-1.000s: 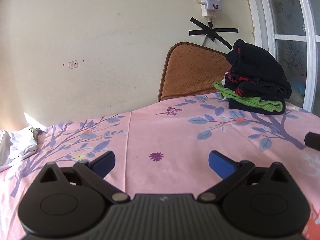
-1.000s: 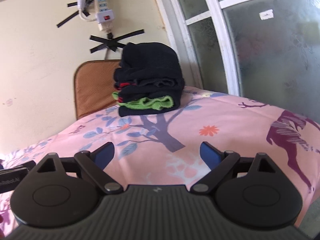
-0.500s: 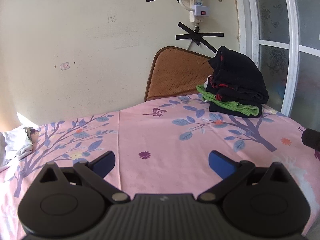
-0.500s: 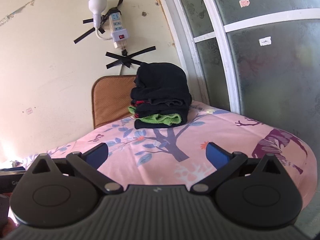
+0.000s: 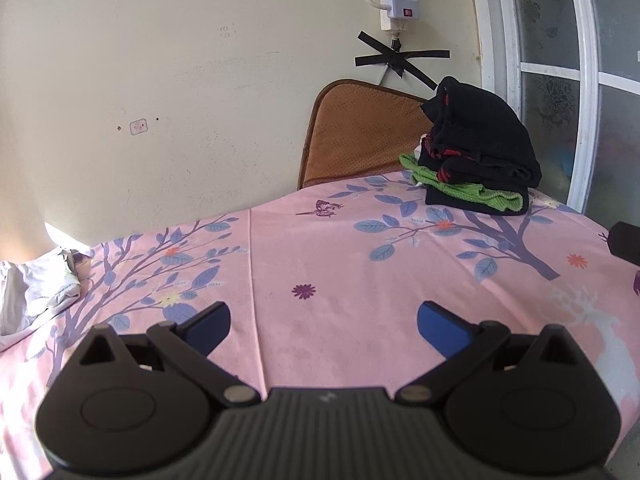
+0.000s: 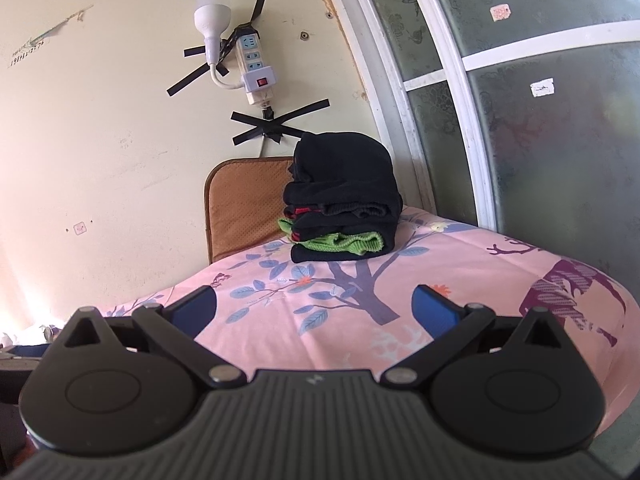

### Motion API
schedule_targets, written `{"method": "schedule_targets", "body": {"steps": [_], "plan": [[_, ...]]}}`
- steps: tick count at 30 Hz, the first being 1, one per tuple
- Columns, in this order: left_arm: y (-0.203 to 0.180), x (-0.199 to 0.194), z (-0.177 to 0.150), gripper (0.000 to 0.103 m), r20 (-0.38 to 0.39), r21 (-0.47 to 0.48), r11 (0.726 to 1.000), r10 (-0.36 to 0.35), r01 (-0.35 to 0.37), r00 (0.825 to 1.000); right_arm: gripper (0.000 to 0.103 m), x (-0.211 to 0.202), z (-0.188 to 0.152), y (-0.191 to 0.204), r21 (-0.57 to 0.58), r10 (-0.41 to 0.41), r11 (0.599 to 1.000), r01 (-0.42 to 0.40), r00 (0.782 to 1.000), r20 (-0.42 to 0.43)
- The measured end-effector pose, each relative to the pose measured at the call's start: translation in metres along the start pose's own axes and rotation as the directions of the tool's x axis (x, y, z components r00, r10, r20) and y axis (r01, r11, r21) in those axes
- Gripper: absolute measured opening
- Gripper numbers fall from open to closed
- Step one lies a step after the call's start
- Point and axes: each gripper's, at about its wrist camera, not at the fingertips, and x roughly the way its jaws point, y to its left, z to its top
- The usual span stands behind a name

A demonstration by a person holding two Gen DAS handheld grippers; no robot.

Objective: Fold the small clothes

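Observation:
A stack of folded clothes (image 5: 478, 160), black pieces with a green one low down, sits at the far right corner of the pink flowered bedsheet (image 5: 340, 256). The same stack of folded clothes (image 6: 344, 204) rises ahead in the right wrist view. A crumpled white garment (image 5: 36, 288) lies at the sheet's left edge. My left gripper (image 5: 323, 322) hangs open over bare sheet, nothing between its blue pads. My right gripper (image 6: 314, 308) is open just as wide and empty, well short of the stack. Its dark tip (image 5: 624, 242) shows at the right edge of the left wrist view.
A brown cushion (image 5: 360, 136) leans on the cream wall behind the stack. A power strip (image 6: 254, 68) with a bulb is taped to the wall above. A frosted window (image 6: 540, 120) borders the right side. The pink sheet (image 6: 460, 280) falls off at its right edge.
Both grippers have drawn back and risen, so the stack looks smaller and more wall shows. The right gripper's jaws have spread a little wider. Nothing was picked up.

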Motion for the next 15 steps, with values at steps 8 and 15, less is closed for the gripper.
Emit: {"method": "schedule_targets", "body": {"steps": [8,15], "plan": [[-0.004,0.010,-0.006,0.103,-0.069,0.010,1.000,-0.001,0.002,0.998,0.103,0.001,0.000,-0.006,0.036,-0.004,0.999,0.004,1.000,-0.004],[-0.009,0.018,-0.011,0.103,-0.116,0.026,1.000,0.001,0.002,0.993,0.103,0.006,-0.004,-0.012,0.058,-0.006,0.998,0.007,1.000,-0.023]]}}
